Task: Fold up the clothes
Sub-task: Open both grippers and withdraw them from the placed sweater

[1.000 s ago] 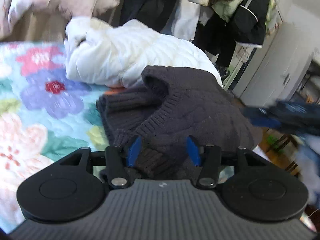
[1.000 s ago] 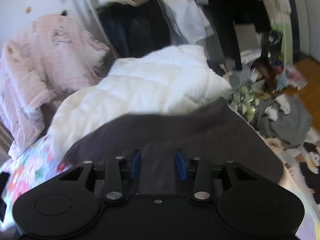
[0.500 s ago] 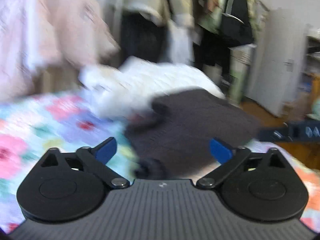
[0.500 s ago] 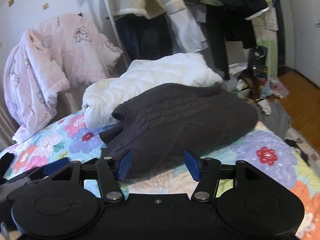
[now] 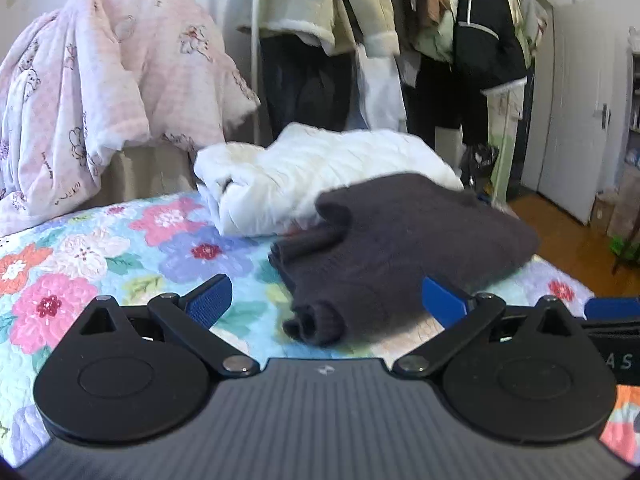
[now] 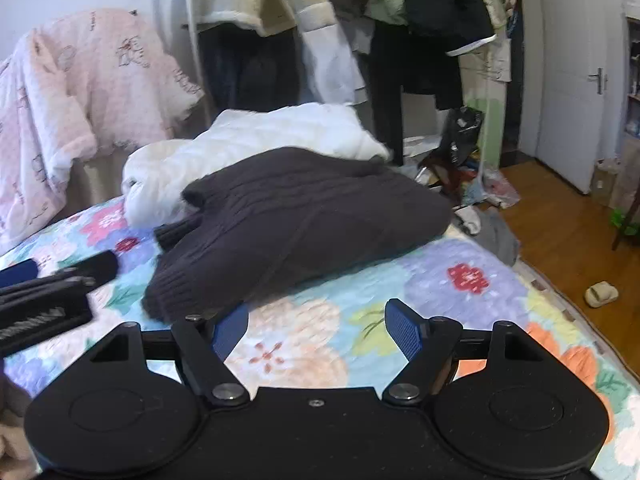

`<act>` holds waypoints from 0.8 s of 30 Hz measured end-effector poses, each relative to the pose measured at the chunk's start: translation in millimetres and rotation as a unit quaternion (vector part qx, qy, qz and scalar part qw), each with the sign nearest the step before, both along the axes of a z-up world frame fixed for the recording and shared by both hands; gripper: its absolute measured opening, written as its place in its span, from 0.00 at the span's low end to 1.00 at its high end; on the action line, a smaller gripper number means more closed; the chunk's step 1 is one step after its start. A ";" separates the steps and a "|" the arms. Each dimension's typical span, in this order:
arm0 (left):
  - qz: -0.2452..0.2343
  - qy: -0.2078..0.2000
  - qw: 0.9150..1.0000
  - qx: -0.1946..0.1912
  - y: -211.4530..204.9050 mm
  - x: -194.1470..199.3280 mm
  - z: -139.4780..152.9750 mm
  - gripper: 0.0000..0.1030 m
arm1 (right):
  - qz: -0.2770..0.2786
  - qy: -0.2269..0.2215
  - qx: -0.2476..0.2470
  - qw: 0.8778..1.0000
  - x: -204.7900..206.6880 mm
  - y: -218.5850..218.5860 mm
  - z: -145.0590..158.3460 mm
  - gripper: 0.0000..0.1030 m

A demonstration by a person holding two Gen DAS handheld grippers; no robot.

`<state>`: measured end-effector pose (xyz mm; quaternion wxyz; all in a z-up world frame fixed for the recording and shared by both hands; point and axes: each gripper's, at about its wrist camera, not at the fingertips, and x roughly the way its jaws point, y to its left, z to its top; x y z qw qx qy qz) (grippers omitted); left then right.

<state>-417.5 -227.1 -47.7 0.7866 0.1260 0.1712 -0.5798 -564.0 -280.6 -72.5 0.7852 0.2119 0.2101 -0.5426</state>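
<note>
A dark knitted sweater (image 5: 404, 248) lies folded in a thick bundle on the floral bedspread (image 5: 92, 256); it also shows in the right wrist view (image 6: 296, 224). My left gripper (image 5: 326, 300) is open and empty, drawn back just short of the sweater's near cuff. My right gripper (image 6: 316, 330) is open and empty, a little in front of the sweater's ribbed hem. The left gripper also shows at the left edge of the right wrist view (image 6: 44, 292).
A white quilted jacket (image 5: 316, 172) lies behind the sweater. A pink blanket (image 5: 100, 92) hangs over a chair at the left. Hanging clothes (image 6: 360, 20) fill a rack behind the bed. The bed edge and wooden floor (image 6: 560, 232) with scattered items are at the right.
Both grippers let go of the sweater, opened wide and pulled back. The sweater now rests on the bed beside the white jacket.
</note>
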 end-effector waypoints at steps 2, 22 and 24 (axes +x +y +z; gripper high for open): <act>-0.006 -0.008 1.000 0.013 0.1 -3.9 -3.5 1.00 | 0.007 0.008 -0.011 1.000 0.5 4.9 -0.4 0.78; -0.041 -0.038 0.993 0.104 -4.8 -38.8 -31.6 1.00 | -0.007 0.061 -0.038 0.997 -10.7 9.8 -5.6 0.81; -0.041 -0.029 0.993 0.107 -6.2 -36.3 -32.5 1.00 | -0.008 0.063 -0.035 0.997 -10.6 8.7 -8.1 0.81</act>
